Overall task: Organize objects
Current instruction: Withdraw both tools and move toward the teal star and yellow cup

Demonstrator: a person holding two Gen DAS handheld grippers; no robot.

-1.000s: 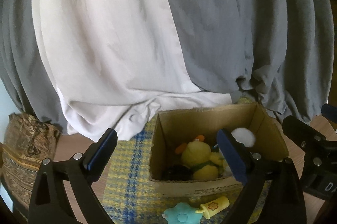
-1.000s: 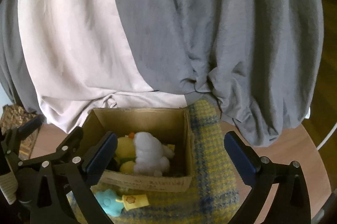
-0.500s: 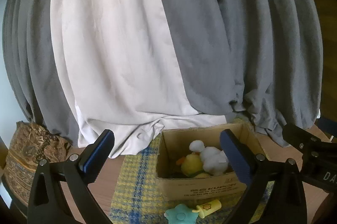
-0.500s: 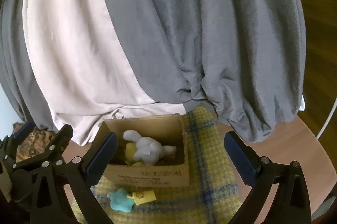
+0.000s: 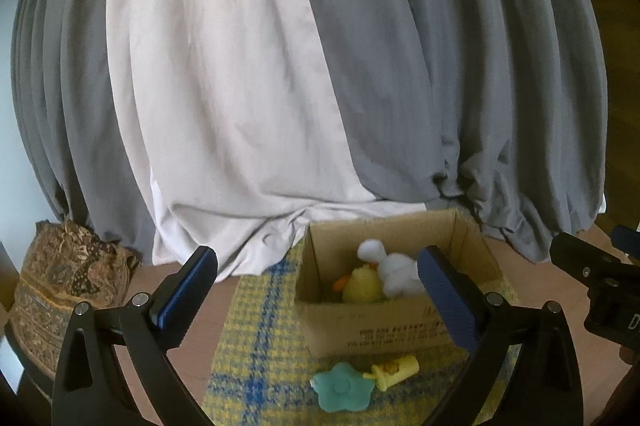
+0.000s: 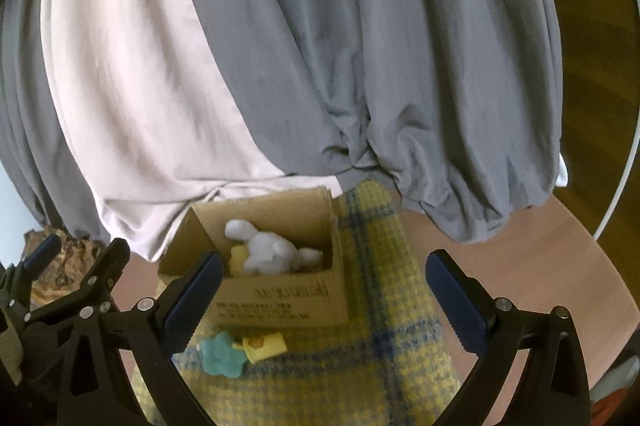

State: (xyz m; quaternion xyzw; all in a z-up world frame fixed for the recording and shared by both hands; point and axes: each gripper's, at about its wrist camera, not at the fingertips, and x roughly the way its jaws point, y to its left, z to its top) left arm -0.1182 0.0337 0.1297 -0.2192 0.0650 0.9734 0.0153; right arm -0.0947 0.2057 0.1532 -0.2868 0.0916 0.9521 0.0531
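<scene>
Cardboard is the centre of it: an open cardboard box (image 5: 394,322) sits on a yellow-and-blue checked cloth (image 5: 256,342), ahead of both tongs, and already holds a white plush toy (image 5: 394,272) lying against a yellow plush duck (image 5: 362,286). Just in front of the box's near wall, on the cloth, lie a teal flower-shaped toy (image 5: 340,391) and a small yellow toy (image 5: 396,374), touching each other and not yet packed away.

Both tongs hang back from the box with nothing between their pads. The left tongs (image 5: 316,300) have just been opening and now stand wide apart; the right tongs (image 6: 322,300) are spread wide too.

My reading is that one drop into the box is finished and the next pick-up is due. Either pair of tongs would need to dip low to the cloth and close on one of the two small toys, then lift it over the near rim.

Room to move is fair. The box's near wall stands right behind the toys, so an approach from above or the side looks safer than a push forward. Grey and white curtains (image 6: 280,66) hang close behind the box. To the right lies open wooden floor (image 6: 528,266); far left sits a patterned brown cushion (image 5: 60,290).
</scene>
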